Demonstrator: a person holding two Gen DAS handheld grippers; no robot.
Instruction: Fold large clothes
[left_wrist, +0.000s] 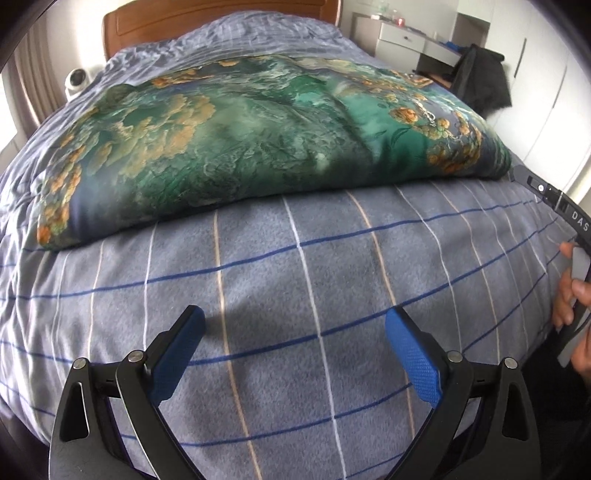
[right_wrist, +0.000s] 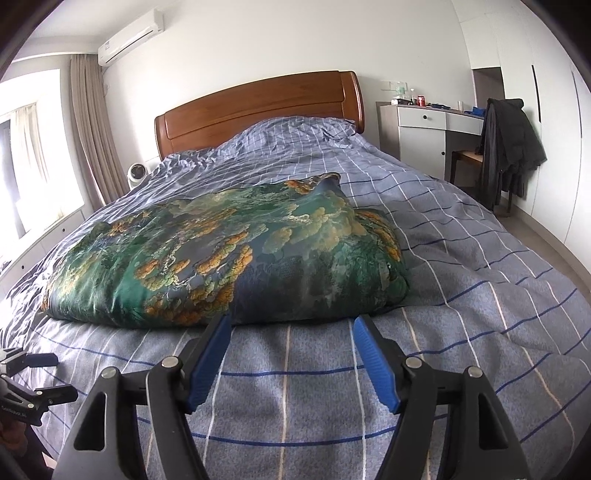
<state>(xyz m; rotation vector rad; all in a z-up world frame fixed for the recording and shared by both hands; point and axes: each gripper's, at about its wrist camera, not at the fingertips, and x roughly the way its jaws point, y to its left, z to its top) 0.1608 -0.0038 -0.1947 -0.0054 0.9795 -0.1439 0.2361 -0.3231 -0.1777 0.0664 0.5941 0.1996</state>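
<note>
Your left tool hangs over the near part of the bed, its blue pads spread wide with nothing between them but the checked blue-grey cover below. Your right tool is also open and empty; its tips sit just short of the garment's near edge, and from the pictures you cannot tell whether they touch the cover.

The garment, a big green piece printed with orange and gold blooms, lies folded in a thick bundle across the middle of the bed, its long edge facing you. One corner sticks up at the far end. It rests on the cover, clear of both tools.

In the left view, your right hand grips its tool's handle at the right border. Past the bed stands a wooden headboard, a white desk to its right, and a dark jacket draped on a chair.
</note>
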